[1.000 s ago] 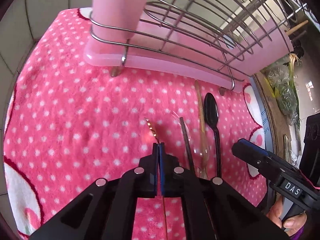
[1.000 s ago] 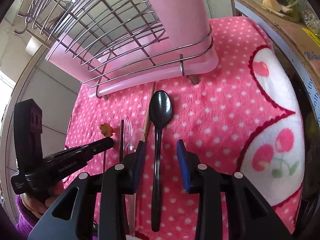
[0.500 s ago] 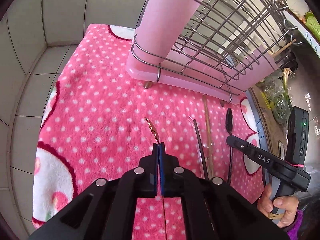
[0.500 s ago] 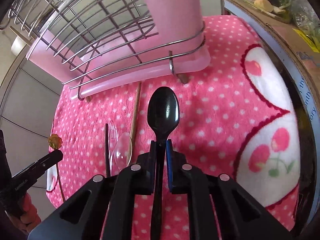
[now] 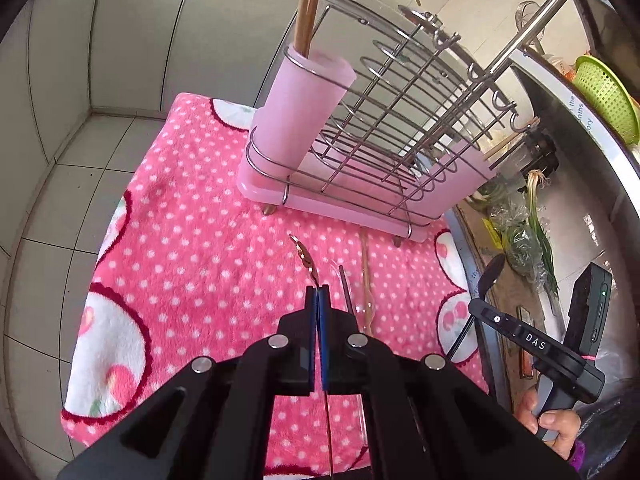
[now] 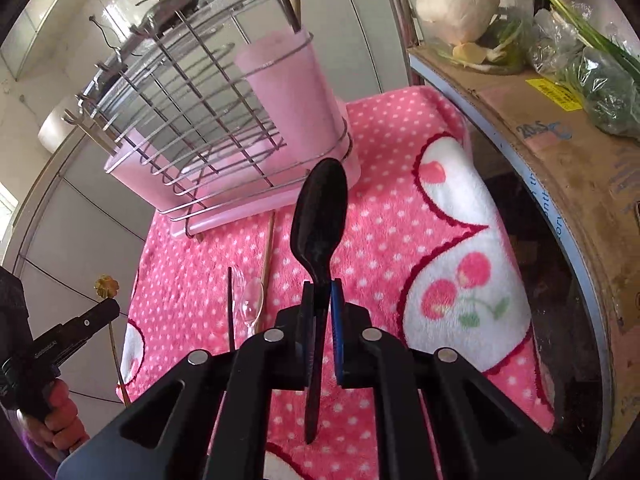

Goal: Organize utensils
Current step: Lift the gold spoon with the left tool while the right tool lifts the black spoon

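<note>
My left gripper (image 5: 318, 294) is shut on a thin gold utensil (image 5: 303, 254) with a flower-shaped end, held above the pink polka-dot towel (image 5: 192, 248). My right gripper (image 6: 322, 292) is shut on the neck of a black spoon (image 6: 320, 220), bowl pointing forward and lifted off the towel. Each gripper shows in the other's view: the right gripper (image 5: 476, 308), and the left gripper (image 6: 114, 308) with the gold utensil (image 6: 106, 286). A dark chopstick (image 6: 231, 304), a clear plastic spoon (image 6: 252, 304) and a wooden chopstick (image 6: 267, 256) lie on the towel. Behind stands the wire rack (image 5: 400, 152) with a pink cup (image 5: 300, 108).
Chopsticks (image 5: 306, 4) stand in the pink cup. A cardboard box (image 6: 560, 128) with bagged greens and a cabbage (image 6: 460, 0) borders the towel on the right. A green basket (image 5: 604, 96) sits on the counter. Tiled walls (image 5: 80, 80) close the left corner.
The right gripper's jaws closed on the black spoon and lifted it off the towel. The left gripper rose and drew back with the gold utensil, so the whole rack and cup now show.
</note>
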